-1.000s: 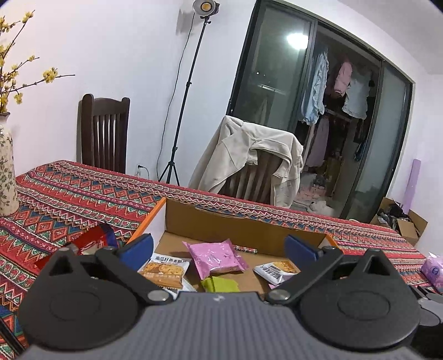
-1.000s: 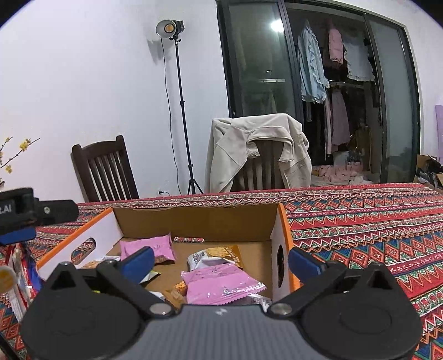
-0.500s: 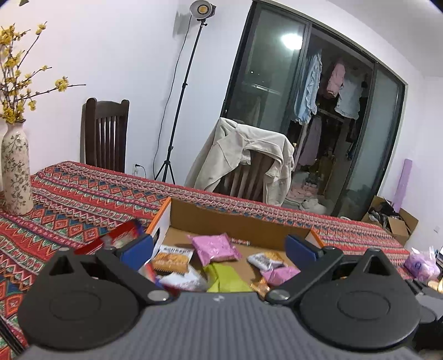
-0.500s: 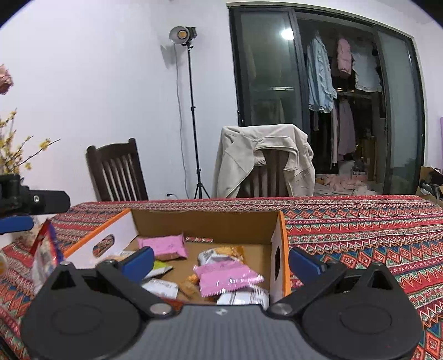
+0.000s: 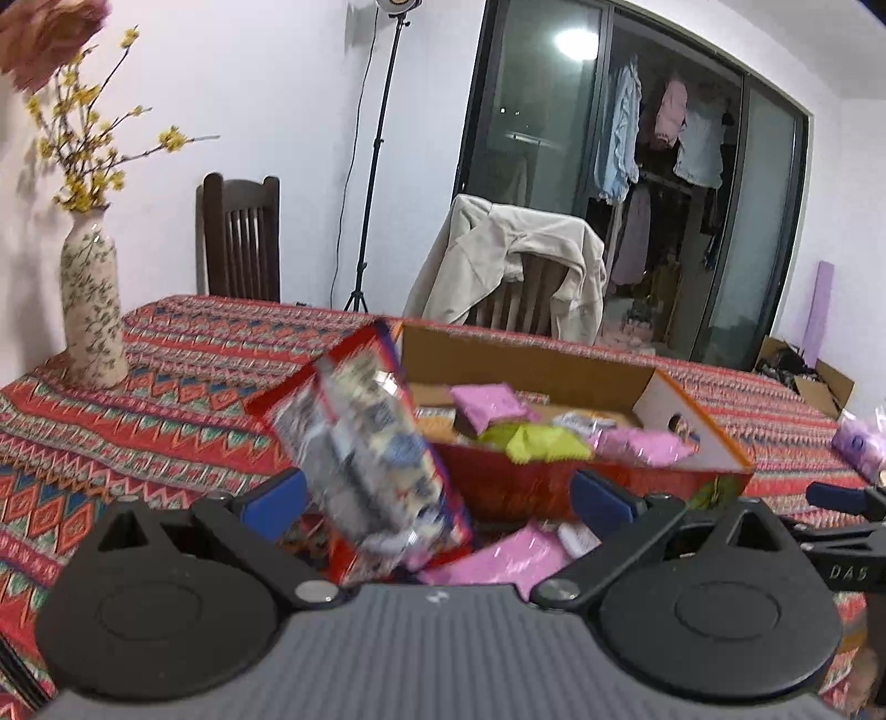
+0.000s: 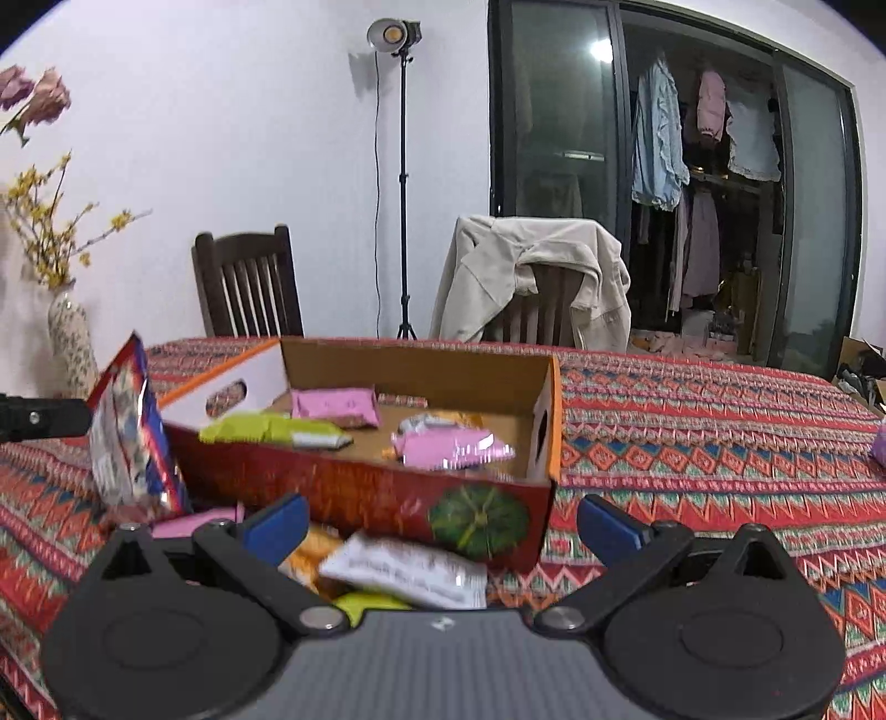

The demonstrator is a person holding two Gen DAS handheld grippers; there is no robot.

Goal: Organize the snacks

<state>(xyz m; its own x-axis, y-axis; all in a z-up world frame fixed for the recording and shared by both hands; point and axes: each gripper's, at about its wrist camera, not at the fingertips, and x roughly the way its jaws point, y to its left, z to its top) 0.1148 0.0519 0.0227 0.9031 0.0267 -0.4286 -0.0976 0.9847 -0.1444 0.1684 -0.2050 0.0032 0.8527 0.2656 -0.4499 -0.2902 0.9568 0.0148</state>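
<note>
Two grippers are being held wide apart, left gripper (image 5: 437, 493) and right gripper (image 6: 440, 526) both gripping nothing. A light, crinkly, slippery red-edged snack bag (image 5: 368, 443) is being seen upright, blurred, beside the cardboard box (image 6: 387, 487); its sealed edge is being judged the best hold. Half a second earlier it was lying lower, left of the box

Dim indoor light; studio lamp (image 6: 393, 34) glows, foil packet (image 5: 365, 443) motion-blurred, fisheye edges bent
</note>
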